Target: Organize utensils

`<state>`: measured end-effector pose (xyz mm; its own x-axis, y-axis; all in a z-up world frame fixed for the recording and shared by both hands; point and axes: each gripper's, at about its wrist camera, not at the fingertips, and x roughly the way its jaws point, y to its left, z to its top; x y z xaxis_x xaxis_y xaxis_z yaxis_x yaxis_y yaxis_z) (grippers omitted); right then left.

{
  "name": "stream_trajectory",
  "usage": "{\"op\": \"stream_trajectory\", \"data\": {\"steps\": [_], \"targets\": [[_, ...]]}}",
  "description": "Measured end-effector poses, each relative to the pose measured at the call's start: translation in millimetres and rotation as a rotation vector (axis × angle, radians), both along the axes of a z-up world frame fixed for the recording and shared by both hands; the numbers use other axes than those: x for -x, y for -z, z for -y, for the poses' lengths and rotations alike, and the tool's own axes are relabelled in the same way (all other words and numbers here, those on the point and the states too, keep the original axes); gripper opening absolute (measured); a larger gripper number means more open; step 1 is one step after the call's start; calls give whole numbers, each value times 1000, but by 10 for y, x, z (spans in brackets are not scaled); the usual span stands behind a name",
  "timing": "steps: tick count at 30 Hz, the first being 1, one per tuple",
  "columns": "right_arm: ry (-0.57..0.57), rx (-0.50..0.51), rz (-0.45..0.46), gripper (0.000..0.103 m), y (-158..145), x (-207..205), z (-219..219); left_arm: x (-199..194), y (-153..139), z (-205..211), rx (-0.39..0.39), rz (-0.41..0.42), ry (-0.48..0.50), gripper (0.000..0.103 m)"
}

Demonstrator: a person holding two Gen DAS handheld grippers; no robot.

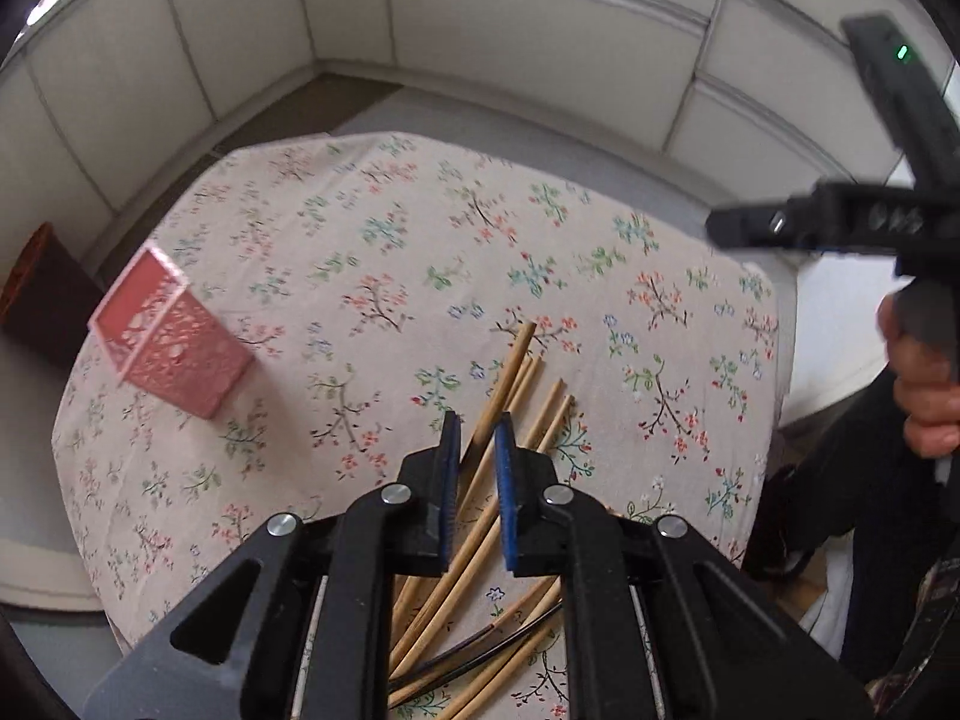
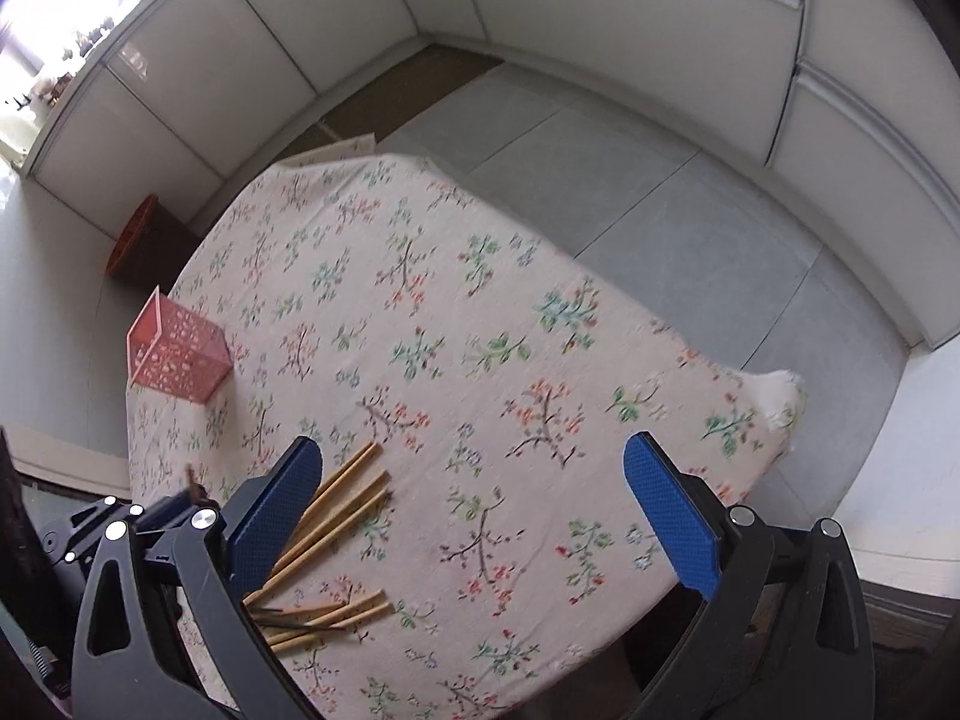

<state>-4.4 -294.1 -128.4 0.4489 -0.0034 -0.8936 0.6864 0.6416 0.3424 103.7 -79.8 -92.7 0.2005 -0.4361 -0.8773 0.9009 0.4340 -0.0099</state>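
Observation:
Several bamboo chopsticks [image 1: 528,387] lie in a loose pile on the floral tablecloth, with a thin black one [image 1: 480,645] among them; they also show in the right wrist view [image 2: 342,501]. My left gripper [image 1: 478,444] is shut on one bamboo chopstick [image 1: 507,369], which sticks out forward between the blue pads. A pink perforated holder [image 1: 174,339] stands at the left of the table, empty as far as I can see, also in the right wrist view [image 2: 180,357]. My right gripper [image 2: 474,480] is wide open and empty, above the table to the right of the pile.
The table [image 2: 480,312] has a floral cloth and drops off at its edges to a grey floor. A dark box with an orange rim [image 2: 135,234] sits on the floor beyond the holder. White wall panels surround the area.

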Motion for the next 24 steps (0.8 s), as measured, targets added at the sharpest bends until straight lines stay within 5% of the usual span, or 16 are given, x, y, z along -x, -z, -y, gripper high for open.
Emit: {"op": "stream_trajectory", "data": {"steps": [9,13,24], "targets": [[-48,-163,-31,75,278,-150,-322,350,-831,-564,293,117,-202,5],[-57,-159,-52,75,335,-131,-398,504,-1048,-649,364,167,-234,5],[-93,-109,11,75,179,-160,-462,636,-1077,-792,457,182,-328,5]]}}
